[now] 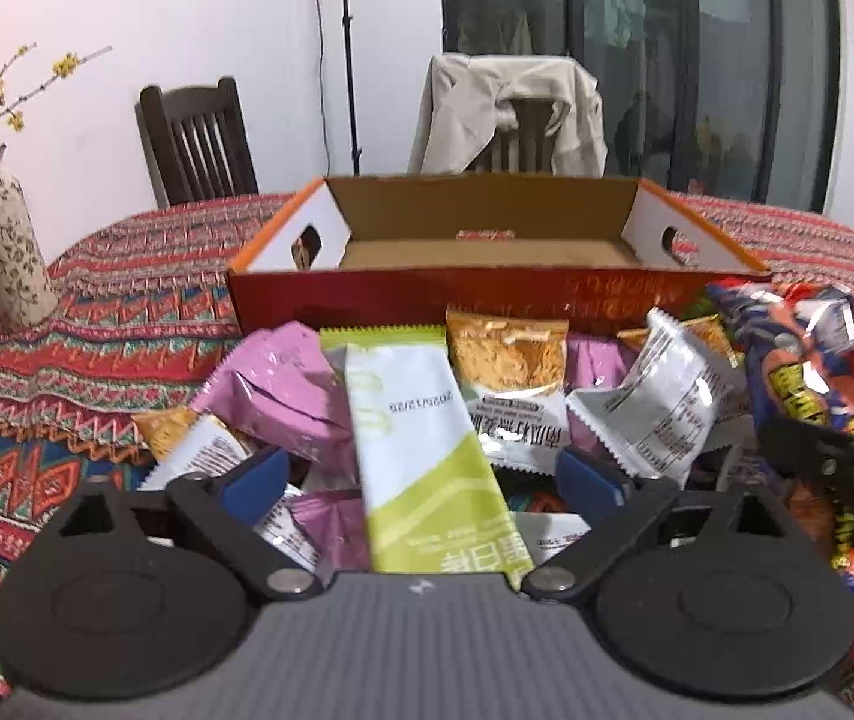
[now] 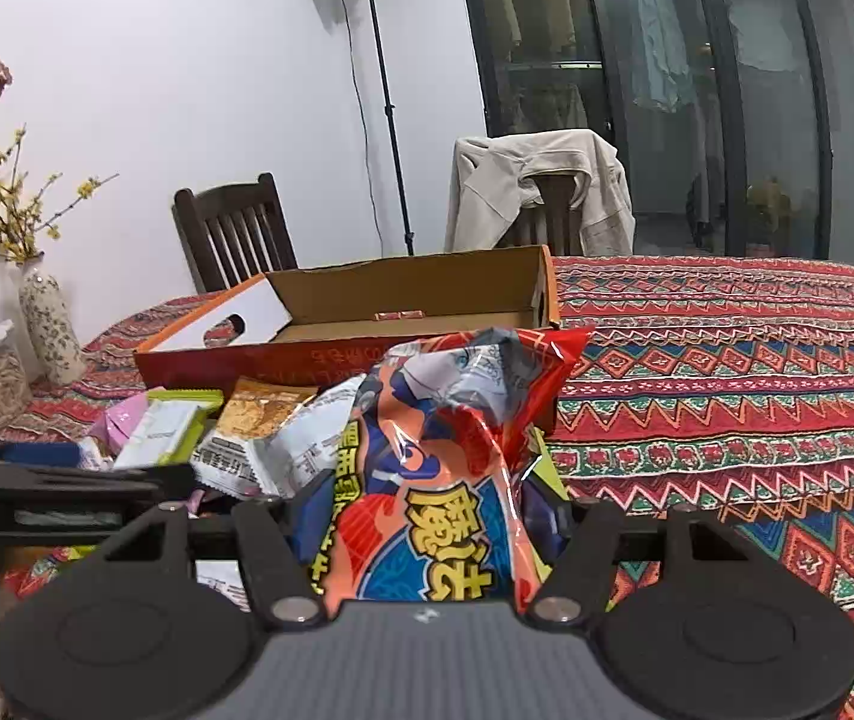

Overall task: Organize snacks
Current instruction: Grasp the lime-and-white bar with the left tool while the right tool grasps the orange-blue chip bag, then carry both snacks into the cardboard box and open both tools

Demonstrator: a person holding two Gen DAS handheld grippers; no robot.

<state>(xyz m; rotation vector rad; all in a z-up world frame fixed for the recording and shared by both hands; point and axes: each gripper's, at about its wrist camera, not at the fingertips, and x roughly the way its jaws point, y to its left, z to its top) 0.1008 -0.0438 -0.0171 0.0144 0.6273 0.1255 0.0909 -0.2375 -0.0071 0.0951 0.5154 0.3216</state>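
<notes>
Left wrist view: left claw [image 1: 421, 474] is held spread around a green-white packet [image 1: 421, 450] atop the snack pile before the cardboard box [image 1: 487, 288]. Right claw [image 2: 427, 516] is pinched on a red-blue bag [image 2: 445, 456], above the desk [image 2: 727, 390].

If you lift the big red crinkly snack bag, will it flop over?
Probably: the red bag already looks creased and bent above the right gripper squeezing it. It looks puffy, so likely light. Its shiny film may be slippery.

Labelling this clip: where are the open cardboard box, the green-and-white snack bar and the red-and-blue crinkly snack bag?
open cardboard box [image 1: 487, 252], left wrist view, bare floor.
green-and-white snack bar [image 1: 421, 450], left wrist view, wrapper middle.
red-and-blue crinkly snack bag [image 2: 439, 468], right wrist view, front face.
</notes>
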